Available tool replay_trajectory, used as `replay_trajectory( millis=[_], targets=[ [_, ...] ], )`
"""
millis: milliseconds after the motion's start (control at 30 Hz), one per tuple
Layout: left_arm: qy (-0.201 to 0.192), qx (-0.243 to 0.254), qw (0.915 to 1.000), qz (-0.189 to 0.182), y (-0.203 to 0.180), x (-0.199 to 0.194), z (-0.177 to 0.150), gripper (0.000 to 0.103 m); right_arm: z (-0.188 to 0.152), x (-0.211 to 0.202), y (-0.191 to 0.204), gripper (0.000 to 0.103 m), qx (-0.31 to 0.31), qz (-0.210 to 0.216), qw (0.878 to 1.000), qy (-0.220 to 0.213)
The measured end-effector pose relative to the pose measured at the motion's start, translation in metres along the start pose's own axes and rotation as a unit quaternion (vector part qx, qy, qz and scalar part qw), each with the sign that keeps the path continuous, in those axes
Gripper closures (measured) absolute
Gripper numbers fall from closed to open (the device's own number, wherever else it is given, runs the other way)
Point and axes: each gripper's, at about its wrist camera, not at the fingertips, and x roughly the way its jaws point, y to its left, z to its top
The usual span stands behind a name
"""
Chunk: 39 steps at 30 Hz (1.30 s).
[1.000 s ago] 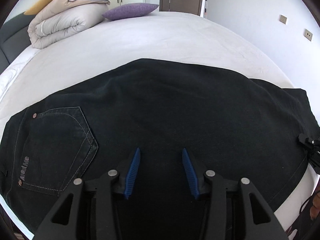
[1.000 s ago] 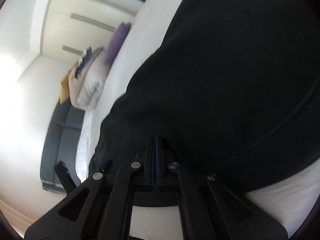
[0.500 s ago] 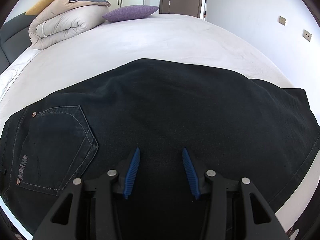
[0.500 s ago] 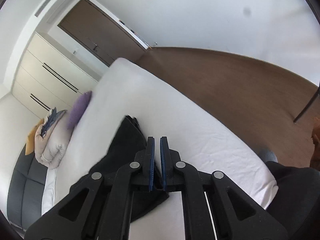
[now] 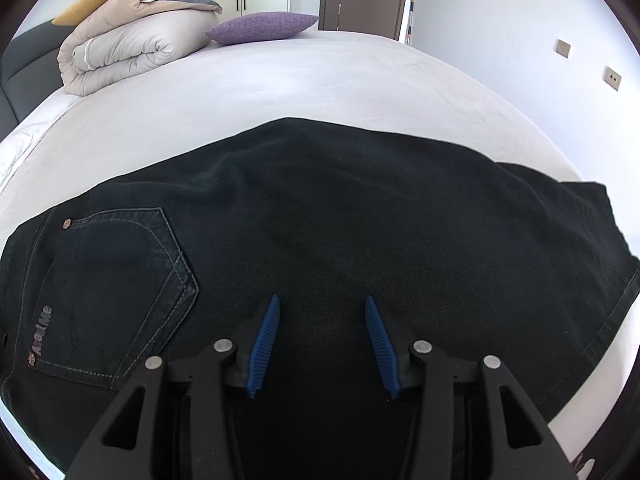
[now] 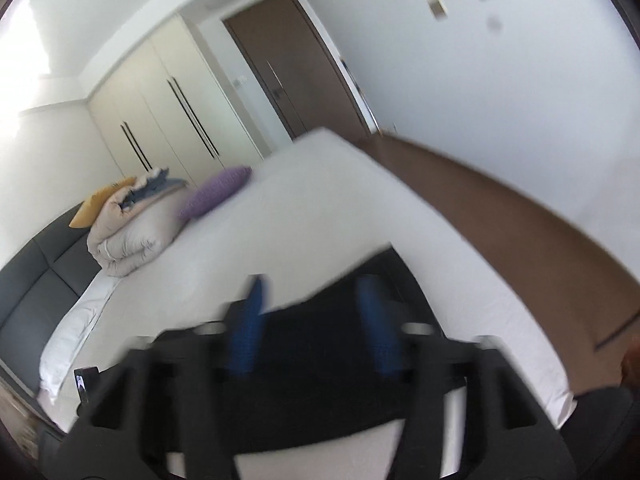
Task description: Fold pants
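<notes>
My right tool [image 6: 312,320] has just sprung wide and empty, dropping the hem; the pants [image 5: 320,220] lie doubled on the bed [image 5: 320,80]. My left tool [image 5: 320,332] hovers half-open, empty.

The left wrist view looks steeply down, close over the pants [image 5: 340,220], pillow [image 5: 262,28] at eleven o'clock. The right wrist view (blurred) looks shallower across the bed [image 6: 300,220]; both share the pillow and the door [image 6: 296,68].

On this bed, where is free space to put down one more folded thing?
The white sheet is bare between the black pants and the purple pillow, out to the right edge. The rolled duvet crowds the far left corner; the pants fill the near side.
</notes>
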Motion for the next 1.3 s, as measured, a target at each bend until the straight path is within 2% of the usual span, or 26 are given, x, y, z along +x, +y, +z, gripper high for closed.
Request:
replay_trajectory(
  millis=[33,67,133,267,367,467,500,600,667,733,800,867,967,1100,1167,1233,1300],
  targets=[
    [-0.001,-0.007,0.9999,-0.009,0.003,-0.004,0.001,0.055,0.022,0.002,0.04,0.011,-0.008,0.007,1.0,-0.024],
    [-0.007,-0.016,0.9995,-0.026,0.008,-0.01,0.001,0.055,0.02,-0.007,0.049,0.01,-0.021,0.017,0.998,-0.052],
    [-0.023,-0.022,0.9991,-0.029,0.018,-0.019,0.0,0.055,0.018,-0.011,0.064,0.009,-0.04,0.034,0.997,-0.05],
    [-0.05,-0.07,0.9961,-0.016,0.066,-0.036,-0.006,0.055,0.005,0.004,0.081,0.011,-0.033,0.075,0.996,0.038],
    [-0.049,-0.108,0.9929,0.01,0.109,-0.038,-0.008,0.055,-0.015,0.02,0.092,0.017,-0.025,0.094,0.991,0.094],
    [-0.027,-0.141,0.9893,0.025,0.147,-0.029,-0.014,0.055,-0.028,0.03,0.09,0.017,-0.008,0.095,0.987,0.125],
    [-0.03,-0.154,0.9876,0.011,0.157,-0.027,-0.018,0.062,-0.033,0.039,0.091,0.017,0.002,0.092,0.987,0.133],
    [-0.045,-0.183,0.9816,-0.03,0.176,-0.029,-0.025,0.073,-0.044,0.059,0.063,0.017,0.056,0.072,0.985,0.145],
    [-0.051,-0.198,0.9782,-0.037,0.181,-0.031,-0.027,0.073,-0.056,0.065,0.031,0.017,0.09,0.05,0.985,0.141],
    [-0.056,-0.208,0.9764,-0.02,0.18,-0.035,-0.025,0.071,-0.062,0.065,0.001,0.017,0.128,0.028,0.982,0.138],
    [-0.062,-0.214,0.9748,-0.007,0.173,-0.038,-0.023,0.056,-0.066,0.056,-0.024,0.017,0.161,0.013,0.978,0.134],
    [-0.072,-0.219,0.9729,-0.02,0.156,-0.043,-0.021,0.048,-0.073,0.053,-0.044,0.017,0.186,0.009,0.974,0.132],
    [-0.079,-0.204,0.9744,-0.051,0.125,-0.043,-0.015,0.034,-0.089,0.059,-0.069,0.017,0.221,0.013,0.966,0.133],
    [-0.054,-0.154,0.9813,-0.102,0.062,-0.025,-0.002,0.031,-0.116,0.079,-0.094,0.02,0.288,0.025,0.946,0.15],
    [-0.037,-0.119,0.9859,-0.112,0.031,-0.015,0.001,0.031,-0.126,0.083,-0.105,0.021,0.303,0.027,0.941,0.149],
    [-0.017,-0.098,0.9889,-0.11,0.012,-0.005,0.003,0.031,-0.134,0.082,-0.117,0.022,0.316,0.032,0.937,0.147],
    [-0.005,-0.069,0.9939,-0.086,-0.006,0.004,0.003,0.022,-0.137,0.087,-0.126,0.022,0.341,0.04,0.928,0.144]
  ],
)
